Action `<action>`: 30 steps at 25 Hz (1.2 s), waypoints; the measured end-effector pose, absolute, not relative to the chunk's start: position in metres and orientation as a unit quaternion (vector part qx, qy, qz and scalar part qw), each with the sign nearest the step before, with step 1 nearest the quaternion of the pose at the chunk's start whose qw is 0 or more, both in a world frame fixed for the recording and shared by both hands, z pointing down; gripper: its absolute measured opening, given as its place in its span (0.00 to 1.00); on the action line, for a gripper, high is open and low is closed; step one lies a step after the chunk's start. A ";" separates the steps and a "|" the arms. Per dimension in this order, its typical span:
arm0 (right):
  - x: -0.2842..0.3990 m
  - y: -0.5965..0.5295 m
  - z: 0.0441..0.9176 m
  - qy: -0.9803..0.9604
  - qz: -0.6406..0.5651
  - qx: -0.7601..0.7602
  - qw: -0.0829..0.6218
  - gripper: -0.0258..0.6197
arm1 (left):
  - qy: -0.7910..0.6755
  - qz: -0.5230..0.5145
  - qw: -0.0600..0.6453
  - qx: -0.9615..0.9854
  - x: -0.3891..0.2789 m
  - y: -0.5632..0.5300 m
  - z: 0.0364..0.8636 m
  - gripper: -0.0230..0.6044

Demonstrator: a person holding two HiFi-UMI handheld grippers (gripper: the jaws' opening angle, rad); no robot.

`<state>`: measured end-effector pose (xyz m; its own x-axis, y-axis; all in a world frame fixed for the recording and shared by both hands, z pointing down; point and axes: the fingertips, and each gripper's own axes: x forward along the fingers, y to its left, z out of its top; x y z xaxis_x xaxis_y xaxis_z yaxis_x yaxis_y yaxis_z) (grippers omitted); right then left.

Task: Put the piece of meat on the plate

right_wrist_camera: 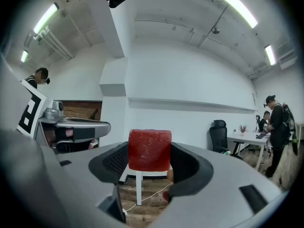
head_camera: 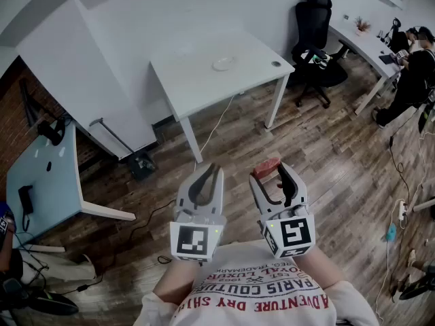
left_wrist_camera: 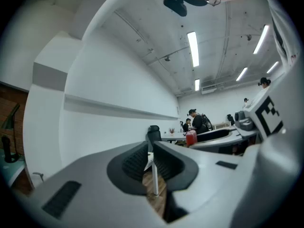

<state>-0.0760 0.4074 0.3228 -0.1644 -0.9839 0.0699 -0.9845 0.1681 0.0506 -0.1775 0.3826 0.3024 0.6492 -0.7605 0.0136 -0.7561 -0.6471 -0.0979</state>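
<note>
The piece of meat [head_camera: 266, 166] is a red block clamped between the pads of my right gripper [head_camera: 270, 172]. In the right gripper view the meat [right_wrist_camera: 150, 149] fills the gap of that gripper [right_wrist_camera: 150, 159]. My left gripper [head_camera: 210, 170] is held level beside it, shut, with nothing in it; its jaws [left_wrist_camera: 151, 158] almost touch. From the left gripper view the meat [left_wrist_camera: 191, 137] shows off to the right. The white plate [head_camera: 223, 64] lies on a white table [head_camera: 197, 87] well ahead of both grippers, across open floor.
A black office chair [head_camera: 314, 39] stands right of the table. A light blue desk [head_camera: 41, 175] is at the left. People sit at a long desk [head_camera: 370, 46] at the far right. Cables run across the wooden floor [head_camera: 340, 175].
</note>
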 end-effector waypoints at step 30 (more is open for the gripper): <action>-0.024 0.320 0.366 -0.794 0.044 0.604 0.050 0.47 | 0.451 -0.073 0.027 -0.889 -0.145 0.305 0.354 0.09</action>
